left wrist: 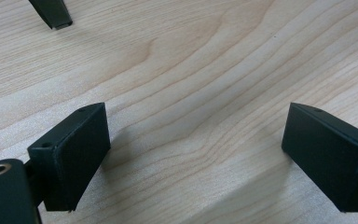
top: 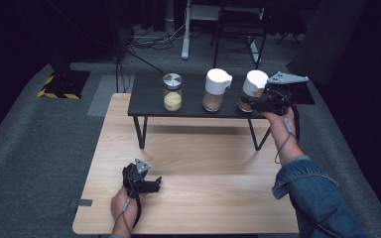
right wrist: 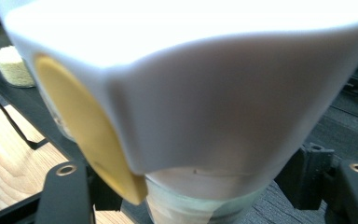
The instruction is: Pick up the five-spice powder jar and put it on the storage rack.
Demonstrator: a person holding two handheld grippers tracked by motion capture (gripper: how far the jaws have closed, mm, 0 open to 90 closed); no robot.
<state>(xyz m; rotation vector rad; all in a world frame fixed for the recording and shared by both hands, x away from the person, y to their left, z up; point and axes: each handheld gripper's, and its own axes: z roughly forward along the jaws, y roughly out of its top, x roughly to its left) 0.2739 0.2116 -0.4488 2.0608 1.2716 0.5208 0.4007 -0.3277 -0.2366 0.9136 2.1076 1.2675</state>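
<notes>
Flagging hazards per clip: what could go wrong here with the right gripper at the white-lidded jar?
The right gripper is around the rightmost jar, near the black shelf's front edge; a loose grip could drop it onto the wooden table. Swinging left might knock the middle jar.

- Jars: three on the dark shelf [top: 193, 106]. One has a metal lid [top: 172, 91]; two have white lids, the middle one [top: 216, 89] and the right one [top: 253, 89].
- Grippers: two, the left gripper [top: 151, 184] and the right gripper [top: 245, 103].
- Tables: two, the wooden table [top: 203, 198] and the dark shelf standing on it.
- Hands: two, one per gripper.
- Yellow discs on the right white lid [right wrist: 88, 126]: one; it may be a spout flap, the close view is blurred.
- Chairs beyond the tables: one, perhaps [top: 238, 29]; it is dark there.
</notes>
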